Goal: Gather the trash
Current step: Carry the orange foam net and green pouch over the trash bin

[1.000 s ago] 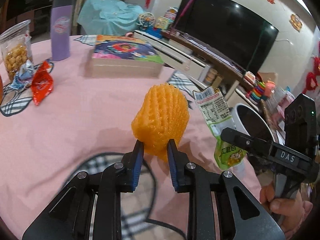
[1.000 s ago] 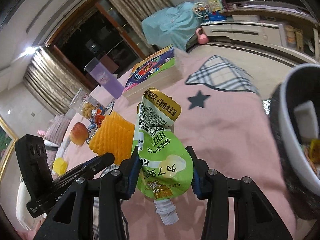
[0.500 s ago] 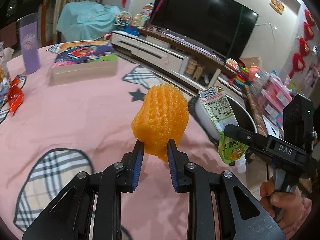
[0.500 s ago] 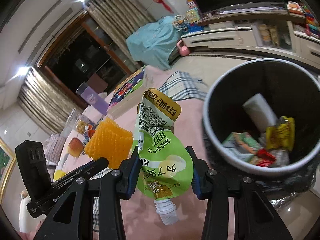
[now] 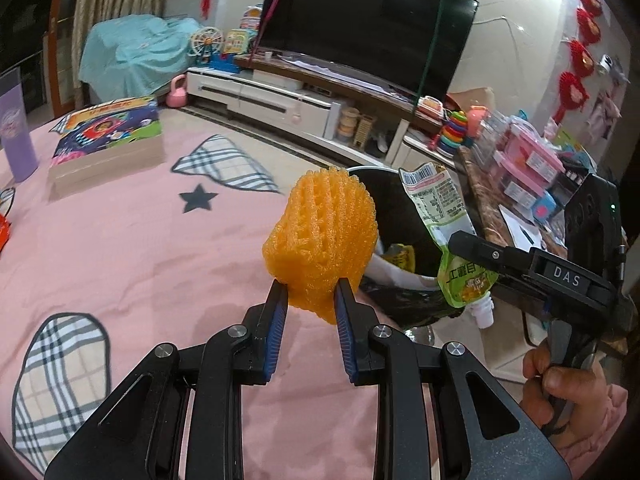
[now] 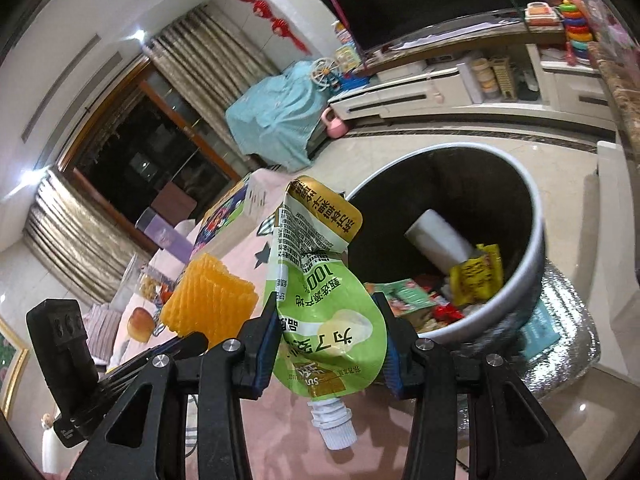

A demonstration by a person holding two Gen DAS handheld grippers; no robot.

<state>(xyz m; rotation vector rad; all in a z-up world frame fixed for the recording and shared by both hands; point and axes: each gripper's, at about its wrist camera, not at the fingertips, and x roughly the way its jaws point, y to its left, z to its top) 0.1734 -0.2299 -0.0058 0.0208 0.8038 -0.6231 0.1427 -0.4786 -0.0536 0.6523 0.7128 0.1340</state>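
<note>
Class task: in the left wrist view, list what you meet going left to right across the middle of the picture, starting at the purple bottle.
purple bottle → picture book box → black star → orange foam net → green pouch → right gripper

Black left gripper [image 5: 310, 298] frame, silver screws, blue-lined jaws; possibly a pink sleeve [image 5: 600, 412].

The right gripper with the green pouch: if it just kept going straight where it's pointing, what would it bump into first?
Probably the trash bin. The right gripper, shut on the green pouch, aims toward the bin's near rim and open mouth, with nothing visible between. Depth is hard to judge, so it might clear the rim.
</note>
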